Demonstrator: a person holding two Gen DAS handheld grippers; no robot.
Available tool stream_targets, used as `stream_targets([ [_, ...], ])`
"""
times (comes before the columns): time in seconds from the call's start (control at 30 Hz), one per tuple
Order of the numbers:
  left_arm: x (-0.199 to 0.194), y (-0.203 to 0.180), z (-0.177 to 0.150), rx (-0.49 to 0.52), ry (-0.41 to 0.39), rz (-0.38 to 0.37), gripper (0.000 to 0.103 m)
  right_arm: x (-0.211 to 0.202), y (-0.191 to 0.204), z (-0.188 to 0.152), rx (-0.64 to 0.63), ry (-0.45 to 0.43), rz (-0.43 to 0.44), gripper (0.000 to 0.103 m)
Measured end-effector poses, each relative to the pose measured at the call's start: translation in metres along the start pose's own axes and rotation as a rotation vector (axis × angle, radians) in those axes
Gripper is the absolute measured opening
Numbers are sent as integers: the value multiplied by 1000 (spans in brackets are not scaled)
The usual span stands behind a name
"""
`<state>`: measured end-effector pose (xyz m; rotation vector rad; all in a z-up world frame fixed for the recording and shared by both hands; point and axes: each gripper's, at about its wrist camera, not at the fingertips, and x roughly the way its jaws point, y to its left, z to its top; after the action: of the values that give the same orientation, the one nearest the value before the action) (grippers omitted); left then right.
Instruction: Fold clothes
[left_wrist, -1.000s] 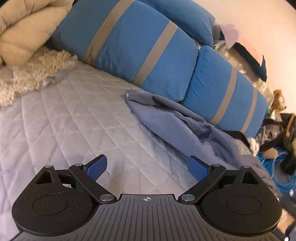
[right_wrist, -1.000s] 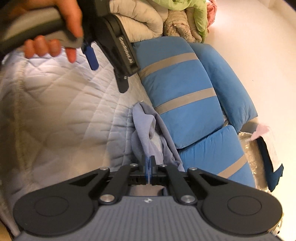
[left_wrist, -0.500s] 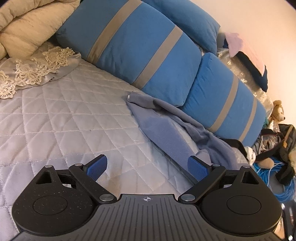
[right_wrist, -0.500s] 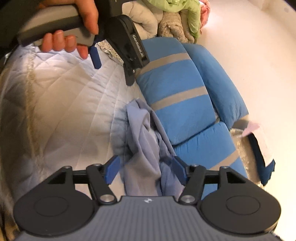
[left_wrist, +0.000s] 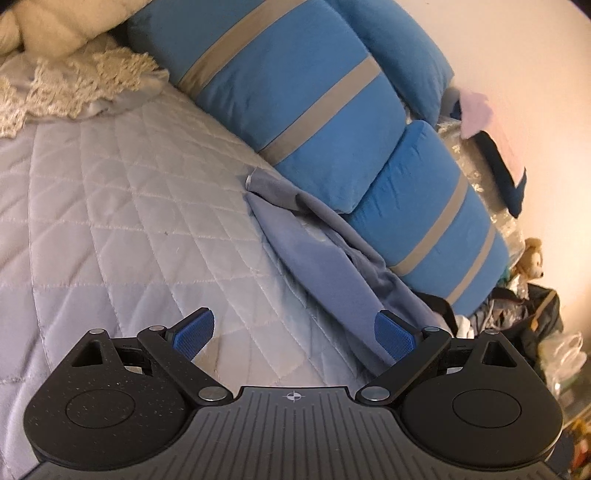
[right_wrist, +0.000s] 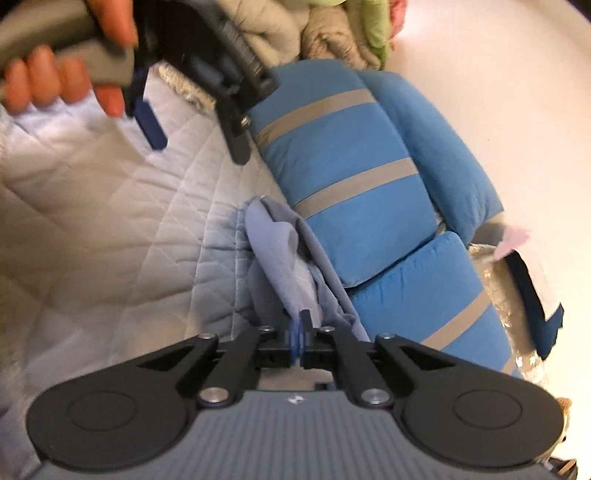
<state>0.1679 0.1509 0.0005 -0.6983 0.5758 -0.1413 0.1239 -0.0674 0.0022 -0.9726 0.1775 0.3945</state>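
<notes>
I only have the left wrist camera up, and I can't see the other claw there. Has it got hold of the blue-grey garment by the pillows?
Observer: Yes. The right claw is shut on the near end of the blue-grey garment; its jaws have just been closing, with cloth between them.
Operator: Anything stacked past the pillows that I'm missing?
Observer: A green cloth lies on the bedding pile beyond the blue pillows.
Operator: How does my left claw look from there?
Observer: A hand grips its handle. The left claw is open above the quilt, clear of the garment.
</notes>
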Motion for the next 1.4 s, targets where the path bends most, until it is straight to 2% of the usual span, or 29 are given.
stream_targets([
  [0.33,8,4,-1,-57,34,-11,96,-77,-34,-39,56,10,3,0],
  [0.5,13,4,2,-91,45,-17,96,-92,-39,-60,83,59,8,0],
  [0.57,15,4,2,-105,50,-40,96,-90,-35,-65,84,71,3,14],
  [0.67,17,3,0,-110,55,-65,96,-85,-26,-64,79,54,-1,20],
  [0.73,18,2,-1,-97,56,-62,96,-81,-20,-61,73,37,-3,30],
  [0.8,19,1,-2,-90,55,-60,96,-75,-16,-57,70,18,-4,33],
  [0.87,19,1,-2,-85,56,-63,96,-69,-12,-52,68,4,-2,41],
  [0.93,18,1,-3,-82,55,-64,96,-62,-9,-47,65,-8,0,57],
  [0.97,18,1,-3,-81,56,-64,96,-60,-9,-45,67,-16,2,58],
  [1.2,19,-1,-3,-79,59,-61,96,-30,-1,-30,41,-32,15,56],
  [1.27,18,-1,-2,-80,59,-65,96,-20,-1,-28,35,-18,30,0],
  [1.33,18,1,-2,-84,59,-72,96,-13,-5,-26,69,9,55,0],
  [1.4,18,2,-1,-93,58,-78,96,-17,-7,-26,70,-1,60,0],
])
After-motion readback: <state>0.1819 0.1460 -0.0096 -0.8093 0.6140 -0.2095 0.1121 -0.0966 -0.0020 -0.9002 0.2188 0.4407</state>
